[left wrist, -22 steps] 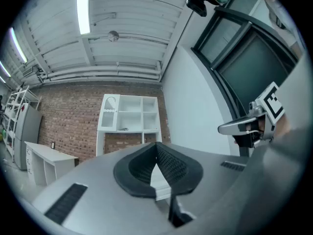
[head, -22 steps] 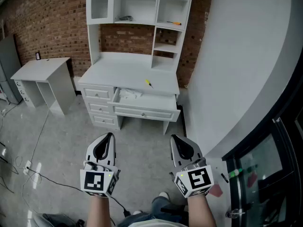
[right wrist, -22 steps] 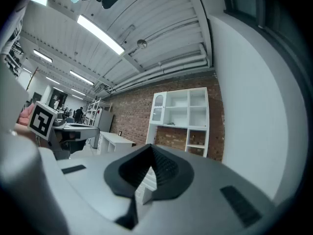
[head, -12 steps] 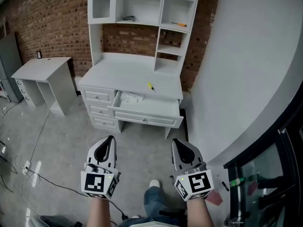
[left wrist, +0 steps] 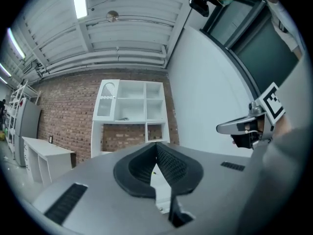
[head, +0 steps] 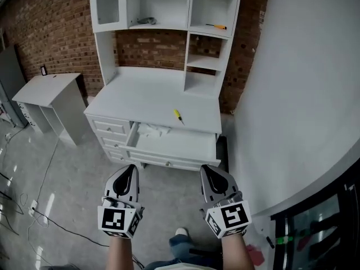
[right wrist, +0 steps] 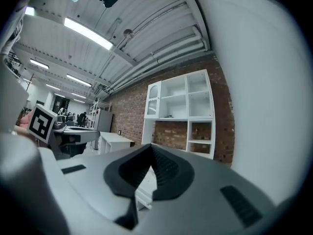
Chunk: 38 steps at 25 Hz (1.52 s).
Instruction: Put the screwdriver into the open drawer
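A yellow-handled screwdriver (head: pixel 178 116) lies on the white desk top (head: pixel 152 97), just behind the open drawer (head: pixel 174 146), which holds a crumpled white cloth (head: pixel 151 130) at its left end. A second, orange-handled screwdriver (head: pixel 216 26) rests on an upper right shelf. My left gripper (head: pixel 129 169) and right gripper (head: pixel 208 170) are held side by side over the floor in front of the drawer, both shut and empty. In the left gripper view the jaws (left wrist: pixel 156 145) meet at their tips; in the right gripper view the jaws (right wrist: pixel 150 146) meet too.
The white hutch (head: pixel 169 16) rises against a brick wall (head: pixel 50 27). A small white side table (head: pixel 48 91) stands at the left. A curved white wall (head: pixel 298 94) runs close along the right. Cables (head: pixel 34 207) trail over the grey floor at the left.
The desk and its open drawer have come nearer and sit lower in the head view; both grippers keep their places side by side, still shut.
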Each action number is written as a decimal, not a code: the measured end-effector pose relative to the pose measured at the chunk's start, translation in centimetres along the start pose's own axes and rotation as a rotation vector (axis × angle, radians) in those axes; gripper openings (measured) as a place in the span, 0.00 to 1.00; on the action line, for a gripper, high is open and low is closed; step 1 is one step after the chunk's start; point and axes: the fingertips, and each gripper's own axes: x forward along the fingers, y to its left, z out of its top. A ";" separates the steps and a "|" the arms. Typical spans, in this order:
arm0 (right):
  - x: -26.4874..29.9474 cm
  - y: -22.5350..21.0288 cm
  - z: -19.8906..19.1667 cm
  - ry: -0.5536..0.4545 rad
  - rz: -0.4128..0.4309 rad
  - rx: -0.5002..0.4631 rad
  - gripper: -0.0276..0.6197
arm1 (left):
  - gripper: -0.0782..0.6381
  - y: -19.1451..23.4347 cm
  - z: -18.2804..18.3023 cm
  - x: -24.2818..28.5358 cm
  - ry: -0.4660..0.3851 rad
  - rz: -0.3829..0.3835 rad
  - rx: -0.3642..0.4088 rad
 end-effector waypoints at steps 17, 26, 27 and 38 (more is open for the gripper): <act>14.4 -10.9 -4.1 0.063 0.082 0.099 0.06 | 0.13 2.8 -3.1 16.6 0.051 0.055 0.026; 25.1 -13.4 -7.9 0.165 0.076 0.169 0.17 | 0.13 8.8 -6.5 25.9 0.080 0.029 -0.002; 26.6 -13.5 -8.4 0.187 0.091 0.183 0.26 | 0.13 9.6 -6.7 27.0 0.084 0.024 -0.005; 42.2 -14.9 -18.0 0.481 0.123 0.168 0.41 | 0.13 18.4 -11.9 37.8 0.142 -0.004 -0.072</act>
